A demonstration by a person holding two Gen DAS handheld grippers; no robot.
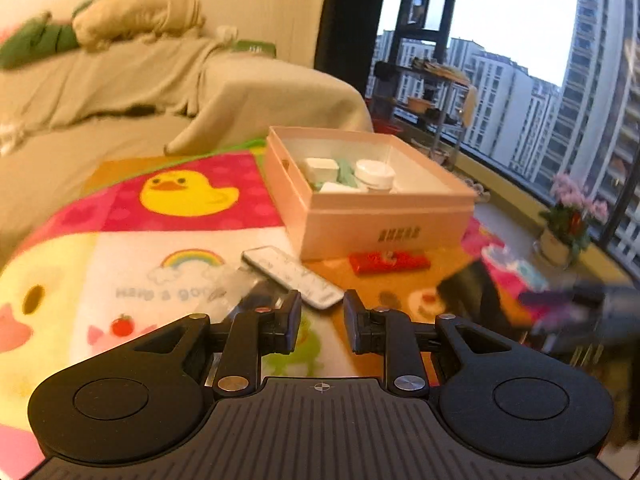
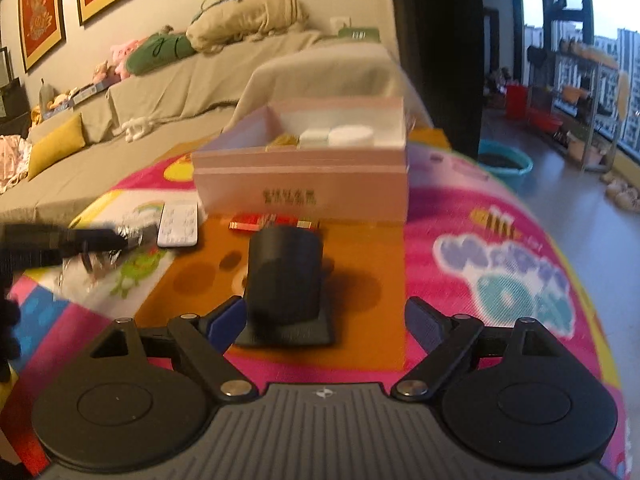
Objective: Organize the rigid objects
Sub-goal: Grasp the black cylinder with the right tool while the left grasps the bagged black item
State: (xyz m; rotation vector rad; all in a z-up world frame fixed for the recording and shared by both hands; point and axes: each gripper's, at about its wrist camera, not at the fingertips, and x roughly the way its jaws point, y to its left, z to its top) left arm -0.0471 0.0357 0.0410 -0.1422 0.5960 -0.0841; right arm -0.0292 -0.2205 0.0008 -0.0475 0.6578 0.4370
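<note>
Clerk: Item one, the open pink cardboard box (image 1: pixel 384 216), at the far side of the table. Why there?

Checker: It looks like the collecting bin. It holds a white round lidded jar (image 1: pixel 375 174), a white square tub (image 1: pixel 320 168) and something pale green, so part of the sorting is judged done.

Clerk: Loose stock?

Checker: A black cylinder on a square black base (image 2: pixel 284 280) stands upright on the mat, in front of the box. A flat red packet (image 1: pixel 388 262) lies against the box's front wall. A white remote control (image 1: pixel 294 276) lies to its left, and a crinkled clear plastic wrapper (image 1: pixel 232 288) lies beside that.

Clerk: Right gripper (image 2: pixel 326 318)?

Checker: Spread wide, with the cylinder standing in the gap. Neither blue pad presses on it, so nothing is held. The approach is probably lined up for a grasp round the body.

Clerk: Left gripper (image 1: pixel 322 312)?

Checker: Drawn in to its narrowest. Nothing shows between the pads. It is poised above the near end of the remote, with the wrapper just beside its left finger.

Clerk: Surface and room?

Checker: A bright cartoon play mat (image 1: pixel 120 240) with a duck and a rainbow covers the table. Behind it is a sofa under a beige throw (image 1: pixel 120 92), with cushions on it. Red framed pictures (image 2: pixel 40 12) hang on the wall. Tall windows look out on tower blocks, with potted pink flowers (image 1: pixel 572 216) at the sill
</note>
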